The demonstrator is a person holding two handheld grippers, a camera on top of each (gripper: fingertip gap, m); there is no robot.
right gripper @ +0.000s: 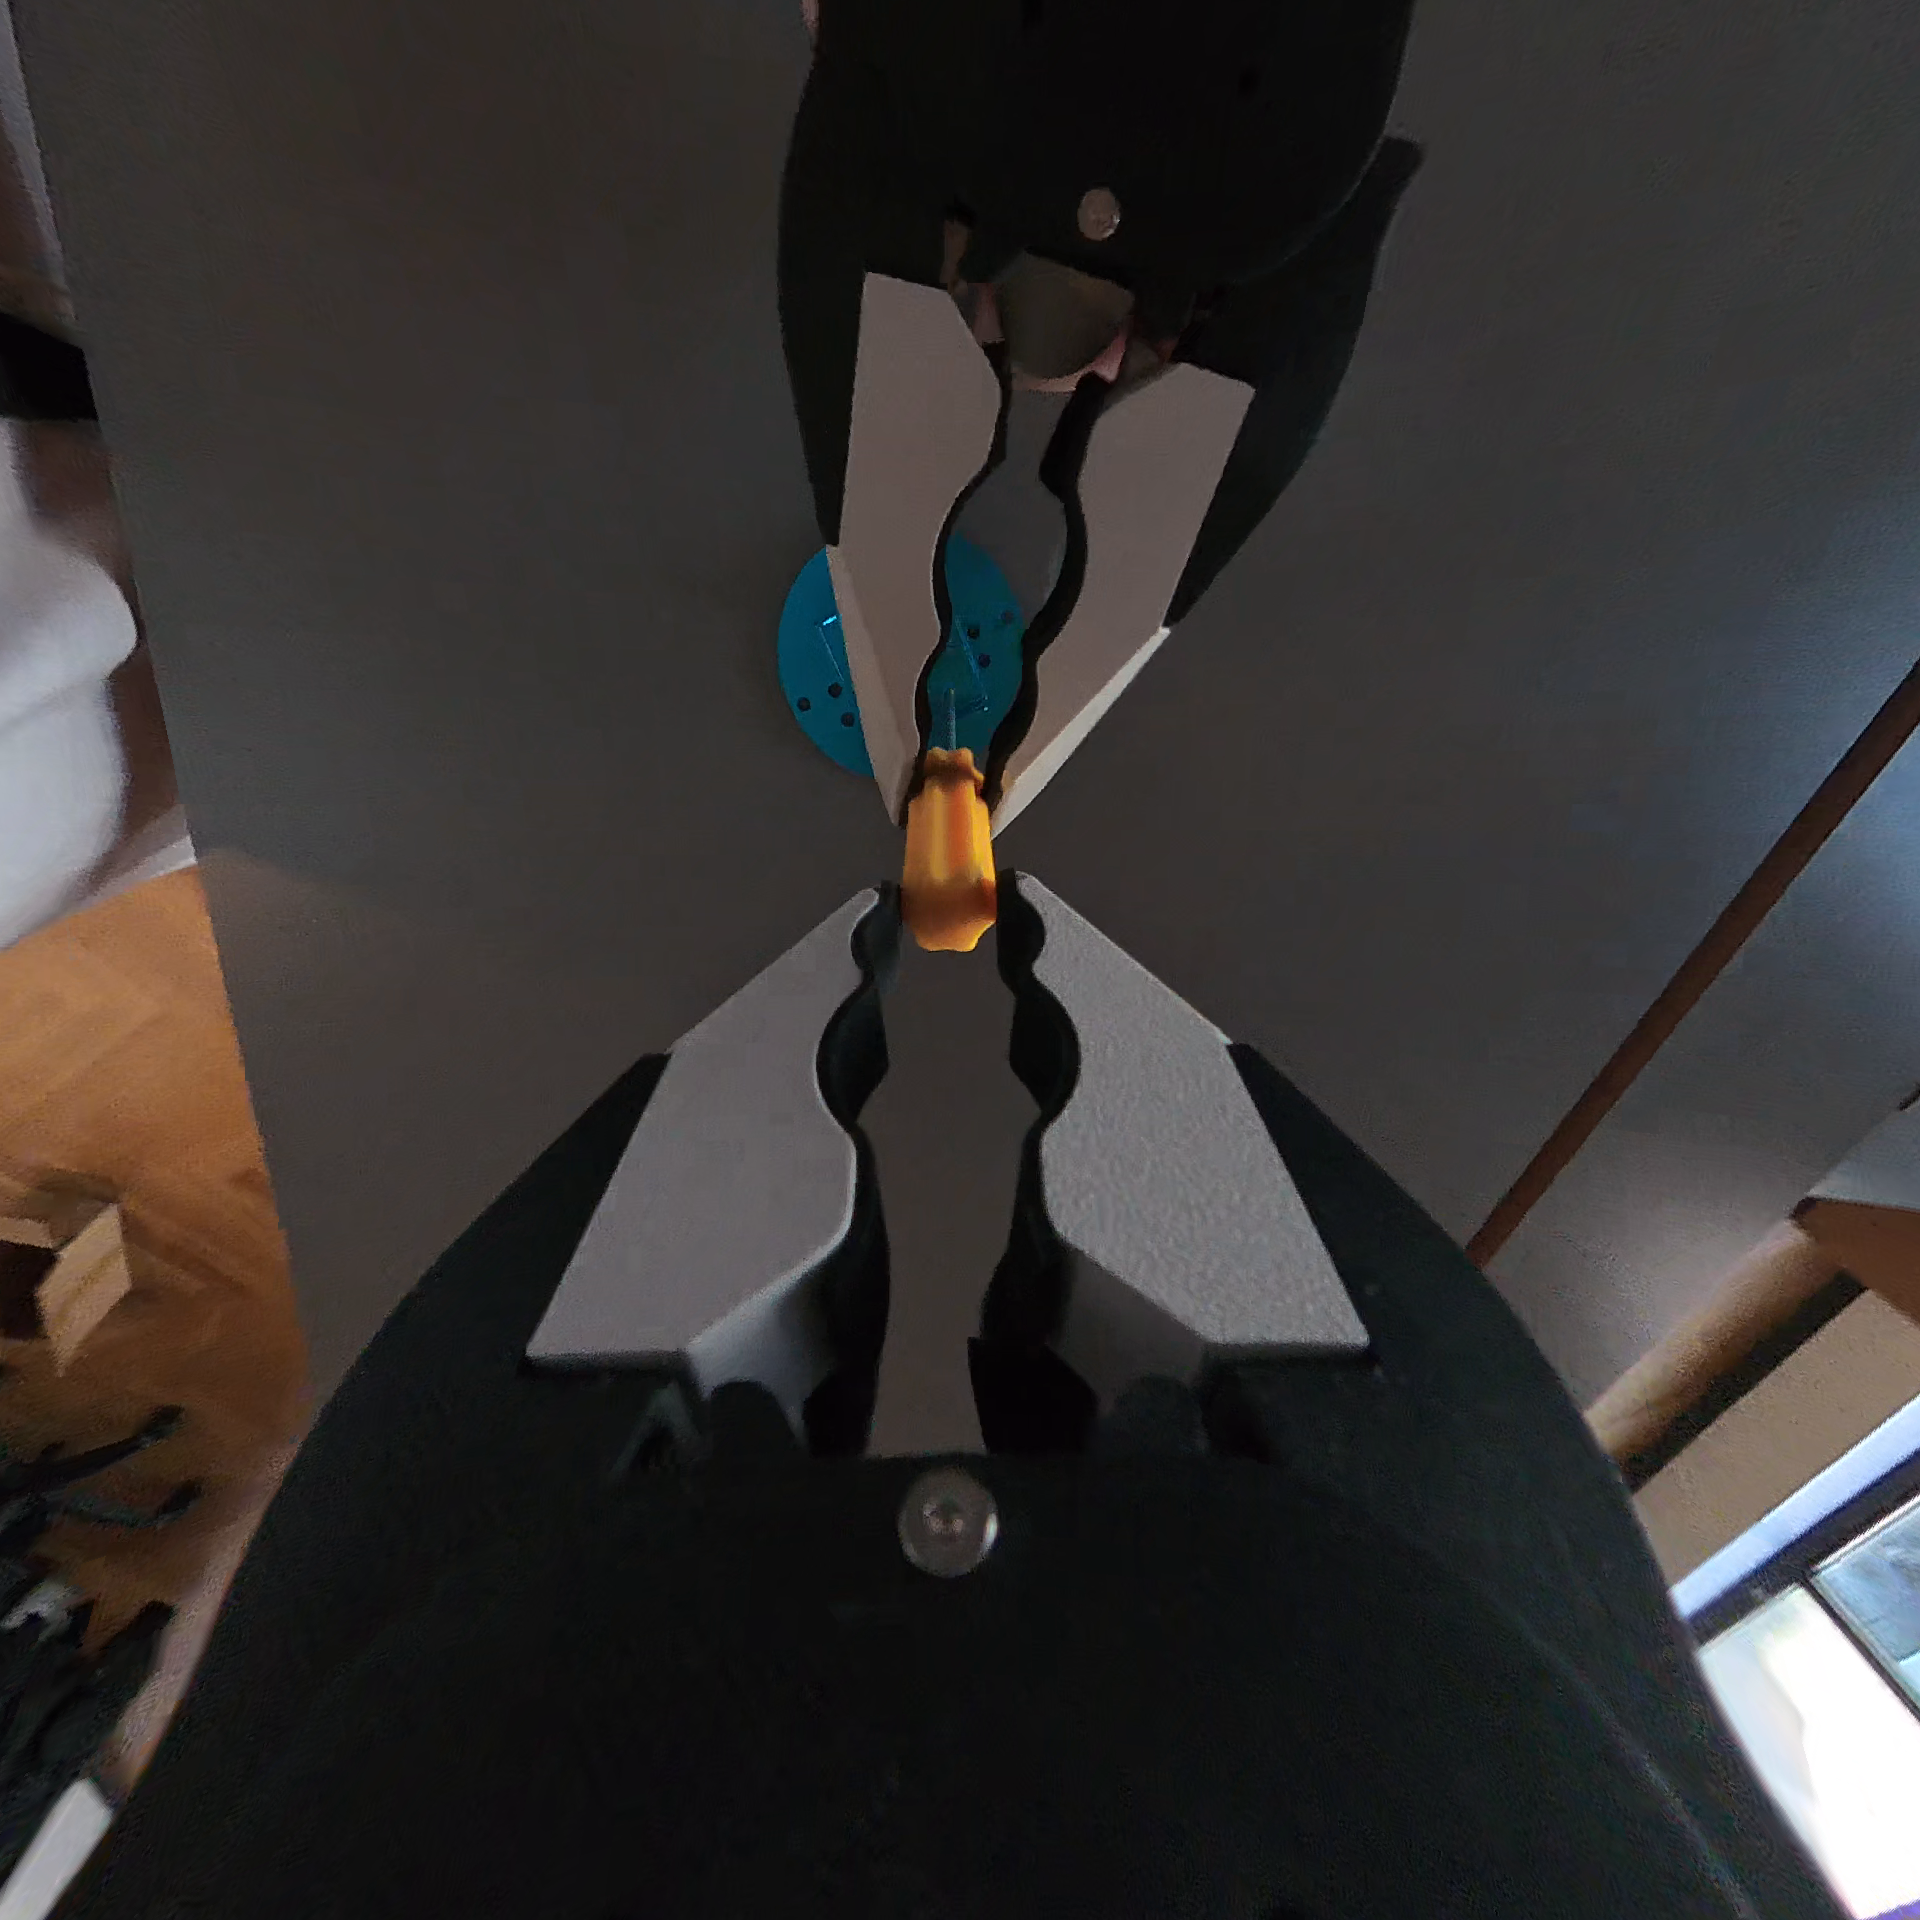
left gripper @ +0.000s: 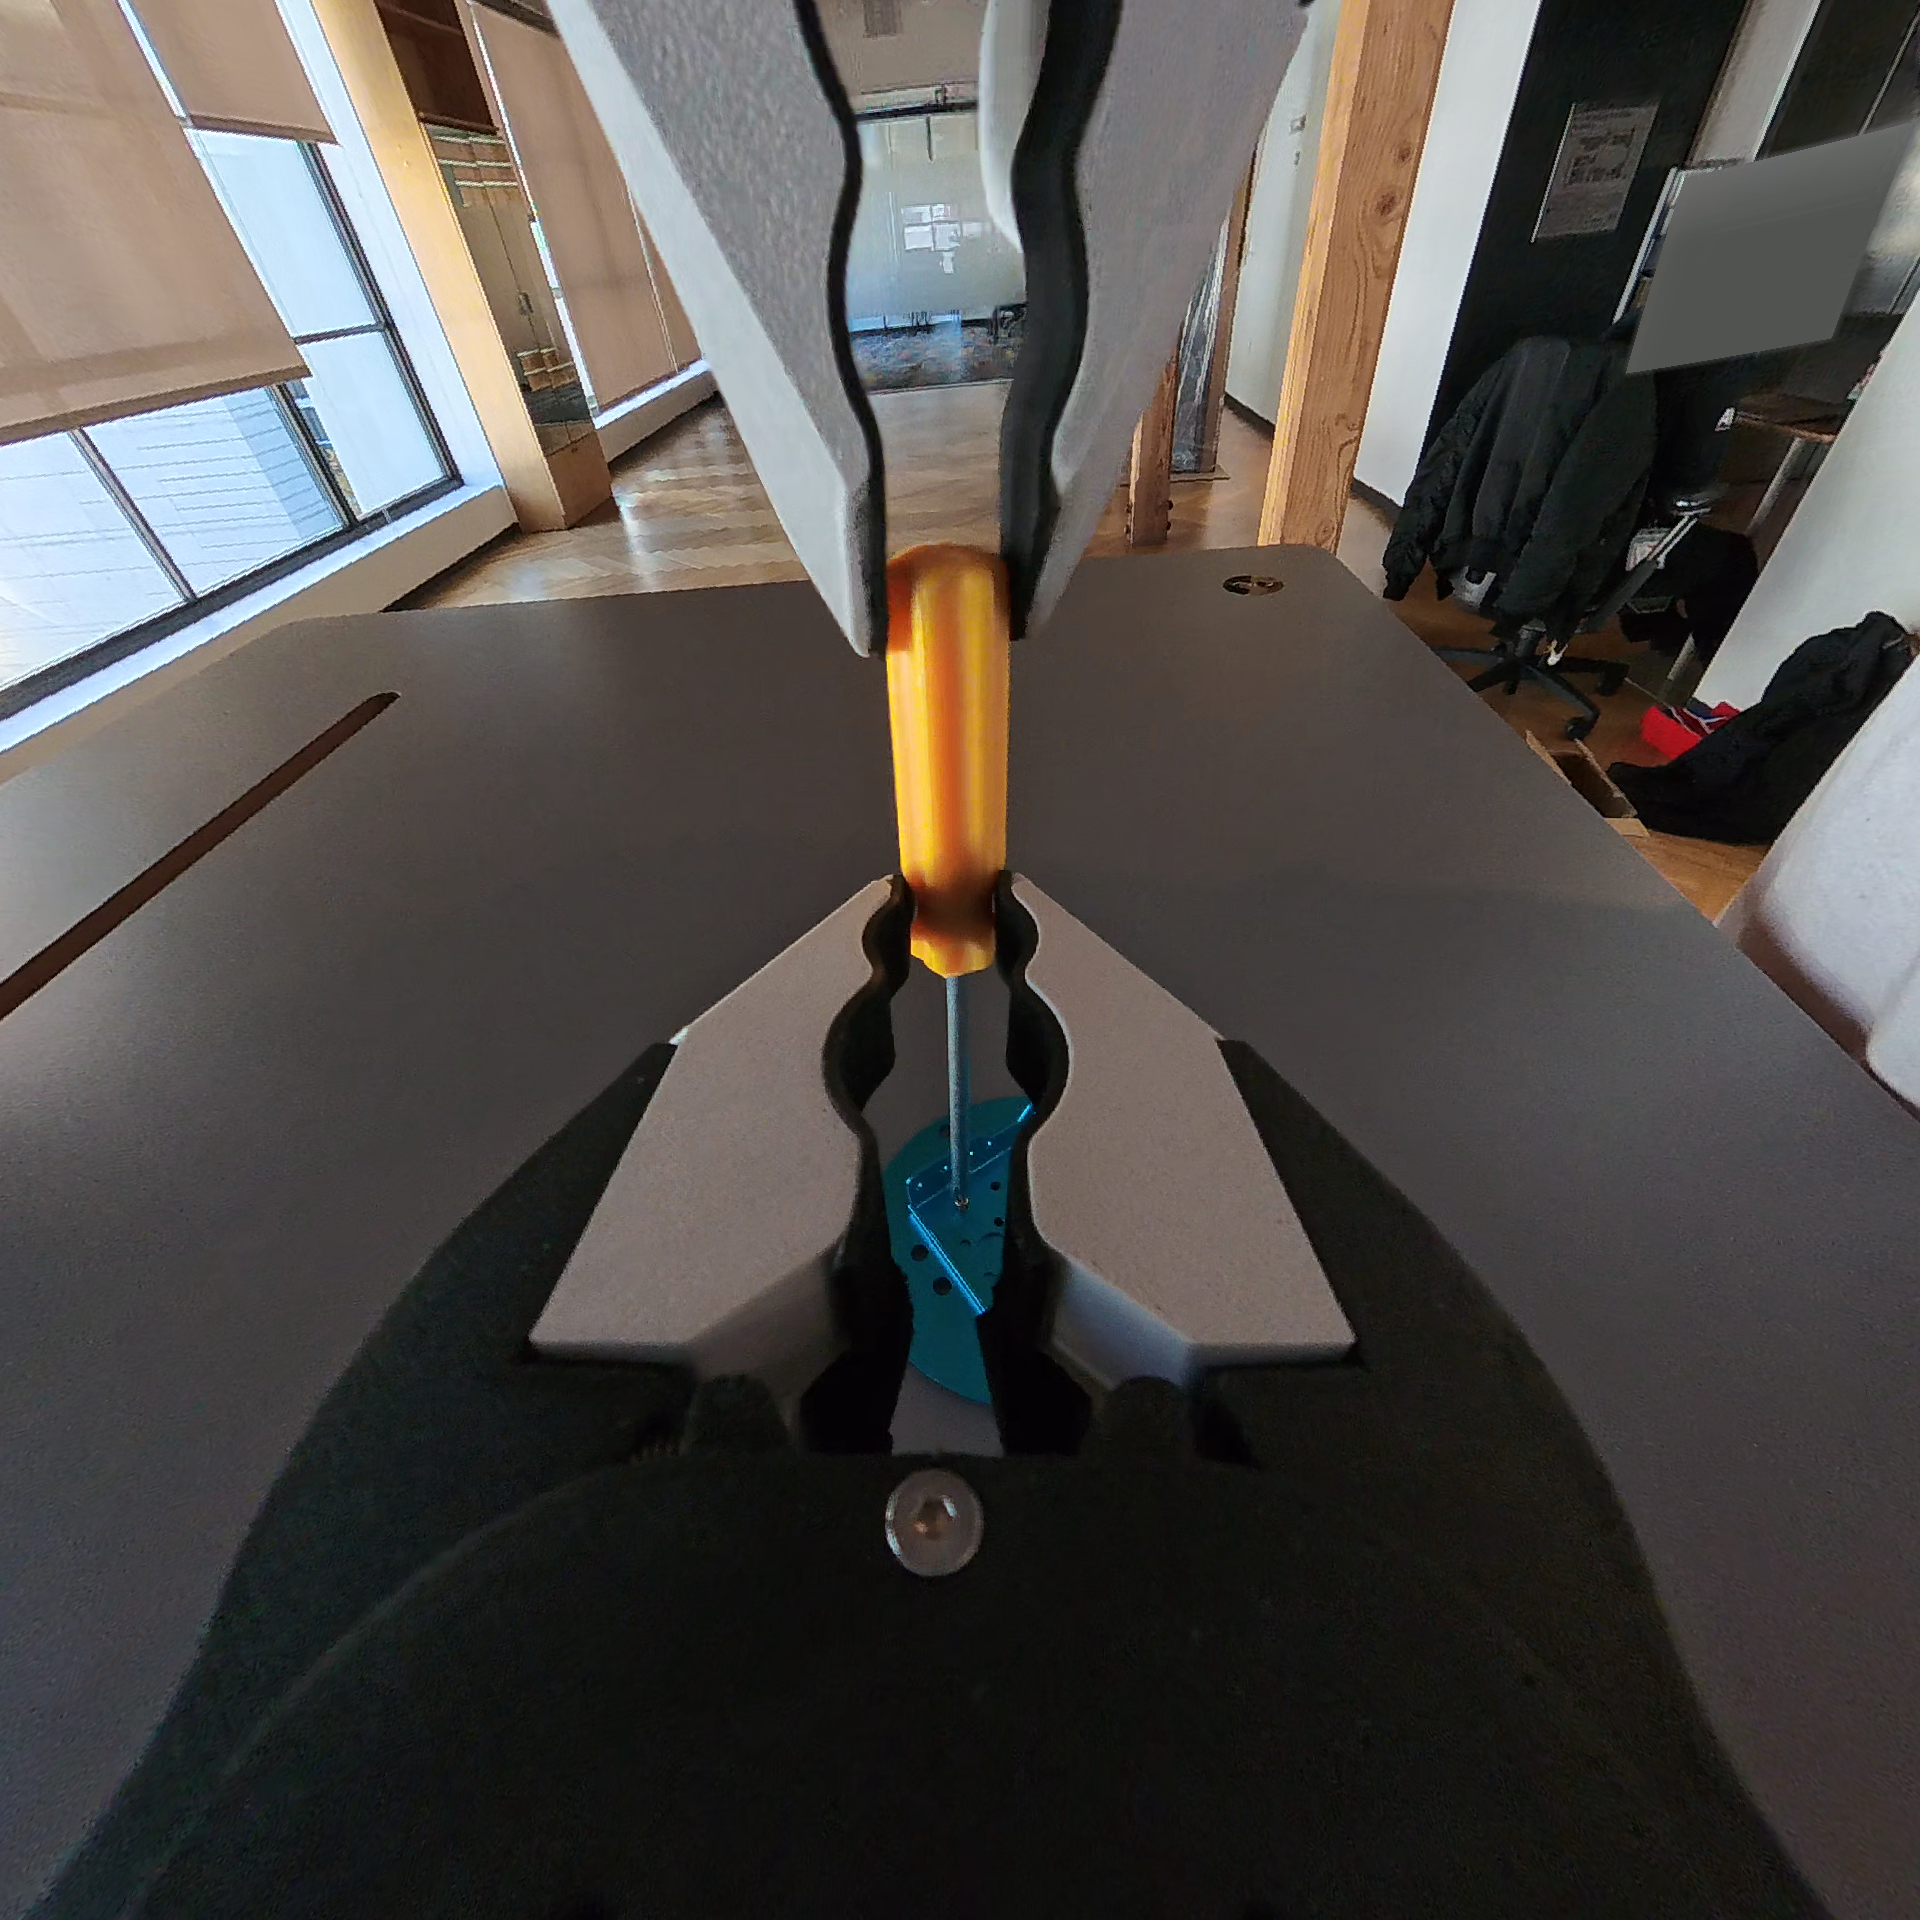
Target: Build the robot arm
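An orange-handled screwdriver (left gripper: 948, 748) stands upright on the dark grey table (left gripper: 416, 935). Its thin metal shaft tip rests on a small blue angle bracket (left gripper: 935, 1216), which sits on a round blue perforated disc (left gripper: 940, 1340). My left gripper (left gripper: 951, 904) is shut on the lower end of the handle. My right gripper (left gripper: 945, 603) comes in from above and is shut on the top of the handle. In the right wrist view the right gripper (right gripper: 945, 904) holds the screwdriver's (right gripper: 943, 862) handle end, the left gripper (right gripper: 945, 795) clamps it farther along, and the disc (right gripper: 816, 644) lies partly hidden behind.
The table has a long slot (left gripper: 208, 800) at the left and a cable hole (left gripper: 1252, 585) at the far right. Beyond it are a wooden post (left gripper: 1351, 270), an office chair hung with black jackets (left gripper: 1527, 499), and windows at the left. A white object (left gripper: 1849, 935) stands at the right edge. The left gripper's tips are roughly 5 cm from the right gripper's.
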